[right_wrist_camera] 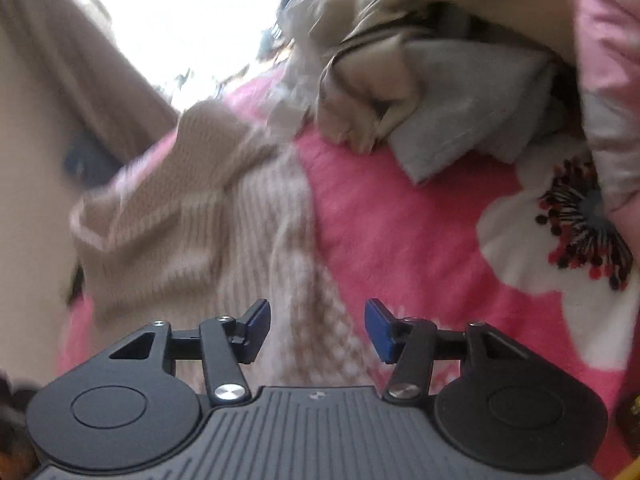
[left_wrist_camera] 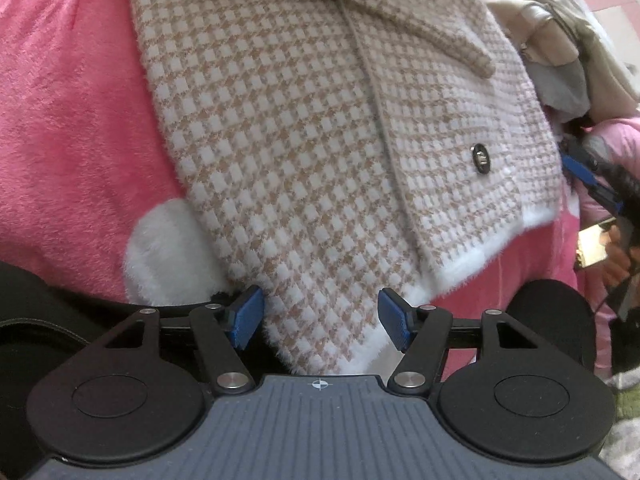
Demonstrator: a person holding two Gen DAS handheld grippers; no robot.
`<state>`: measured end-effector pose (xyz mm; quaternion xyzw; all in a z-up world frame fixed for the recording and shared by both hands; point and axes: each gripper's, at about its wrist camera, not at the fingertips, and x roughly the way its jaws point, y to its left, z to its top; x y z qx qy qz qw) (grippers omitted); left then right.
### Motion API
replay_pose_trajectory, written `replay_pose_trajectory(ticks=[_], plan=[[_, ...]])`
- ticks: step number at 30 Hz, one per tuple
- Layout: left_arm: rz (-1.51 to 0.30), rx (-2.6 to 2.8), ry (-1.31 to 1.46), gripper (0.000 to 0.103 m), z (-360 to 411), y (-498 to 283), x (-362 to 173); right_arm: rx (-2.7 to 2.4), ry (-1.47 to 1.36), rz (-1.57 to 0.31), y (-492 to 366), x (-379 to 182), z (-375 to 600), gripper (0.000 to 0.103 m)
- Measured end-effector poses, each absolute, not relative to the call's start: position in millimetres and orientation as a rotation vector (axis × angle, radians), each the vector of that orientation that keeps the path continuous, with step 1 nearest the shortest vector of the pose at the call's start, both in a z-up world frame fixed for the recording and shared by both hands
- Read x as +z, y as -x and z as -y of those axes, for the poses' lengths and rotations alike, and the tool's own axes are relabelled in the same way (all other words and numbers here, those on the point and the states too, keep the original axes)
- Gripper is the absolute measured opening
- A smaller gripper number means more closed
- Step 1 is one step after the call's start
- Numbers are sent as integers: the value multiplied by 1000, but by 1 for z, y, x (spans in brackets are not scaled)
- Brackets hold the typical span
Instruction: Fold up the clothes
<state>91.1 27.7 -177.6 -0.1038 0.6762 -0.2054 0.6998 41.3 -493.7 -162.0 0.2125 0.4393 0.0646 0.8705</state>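
Note:
A beige-and-white houndstooth jacket with a dark button and a fuzzy white hem lies spread on a pink fleece blanket. My left gripper stands open over the hem's near corner. The fabric lies between its blue pads, and they do not press on it. In the blurred right wrist view the same jacket runs down to my right gripper. That gripper is open above the checked cloth. Its fingers also show at the right edge of the left wrist view, beside the jacket's far corner.
A heap of beige and grey clothes sits at the back right, also seen as a pile of garments past the jacket. The blanket carries a white flower print and a white patch. A bright window is behind.

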Motion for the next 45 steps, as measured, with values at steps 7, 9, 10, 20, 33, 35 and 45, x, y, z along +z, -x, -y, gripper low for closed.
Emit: replay_pose_trajectory(ticks=[7,9,10,20,33,35,45], plan=[[-1493,-376,230,47,-25,-89,-183,109,-413,-1010,-45,-186,487,32],[-1467,-350,178,31,-25,-84,-180,96,-392,-985,-39,-178,485,12],[-1454,-351,169,26,-26,-82,-179,89,-380,-970,-36,-173,484,12],[-1460,-418,217,38,-40,-82,-176,49,-919,-871,-12,-199,547,47],[-1359,-411,210,2,-34,-71,-157,30,-634,-1006,-24,-175,495,11],[-1363,-437,248,2,-43,-75,-147,45,-650,-1011,-21,-167,494,10],[-1382,-524,214,1,-78,-93,-102,147,-627,-1057,5,-139,469,10]])
